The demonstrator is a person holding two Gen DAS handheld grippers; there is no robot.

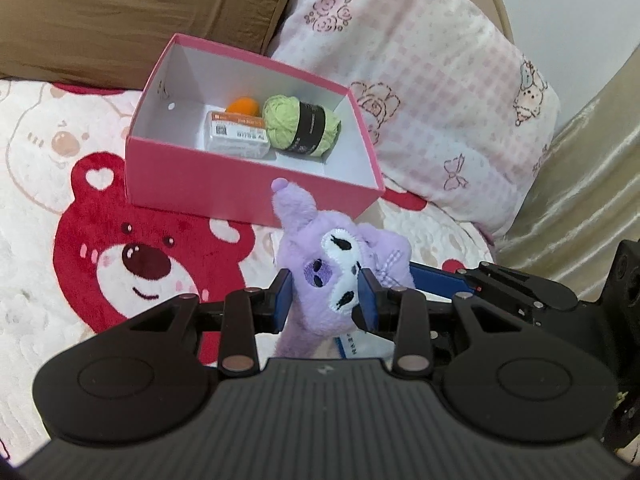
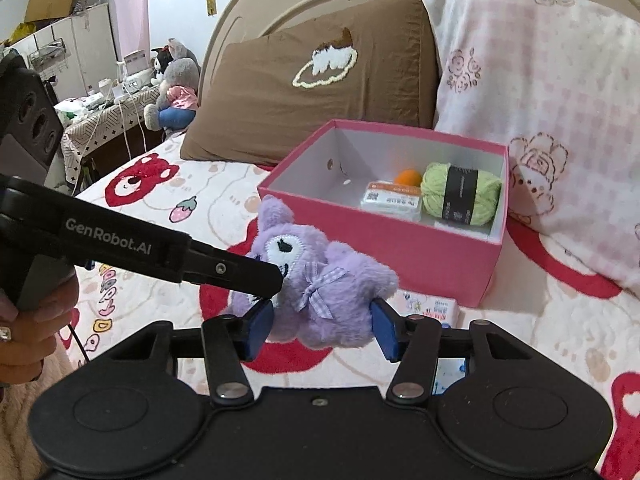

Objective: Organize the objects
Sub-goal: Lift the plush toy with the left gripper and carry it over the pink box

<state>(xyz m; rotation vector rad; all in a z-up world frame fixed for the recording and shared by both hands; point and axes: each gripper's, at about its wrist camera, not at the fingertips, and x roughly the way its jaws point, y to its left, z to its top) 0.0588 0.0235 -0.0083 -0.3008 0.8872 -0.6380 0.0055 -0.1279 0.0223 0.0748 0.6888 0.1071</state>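
A purple plush toy (image 1: 320,264) is pinched at its head between the blue pads of my left gripper (image 1: 326,300). The same toy (image 2: 320,292) lies between the pads of my right gripper (image 2: 320,328), which close on its body. The left gripper's arm (image 2: 160,256) reaches the toy from the left. Behind the toy stands an open pink box (image 1: 192,172), also in the right wrist view (image 2: 384,244). It holds a green yarn ball (image 1: 300,126), an orange ball (image 1: 242,105) and a small labelled packet (image 1: 236,136).
The box sits on a bed cover with red bears (image 1: 132,264). A brown pillow (image 2: 312,92) and a pink checked pillow (image 2: 540,92) lie behind it. A flat tissue packet (image 2: 430,312) lies in front of the box, under the toy. A cluttered side table (image 2: 108,112) stands left of the bed.
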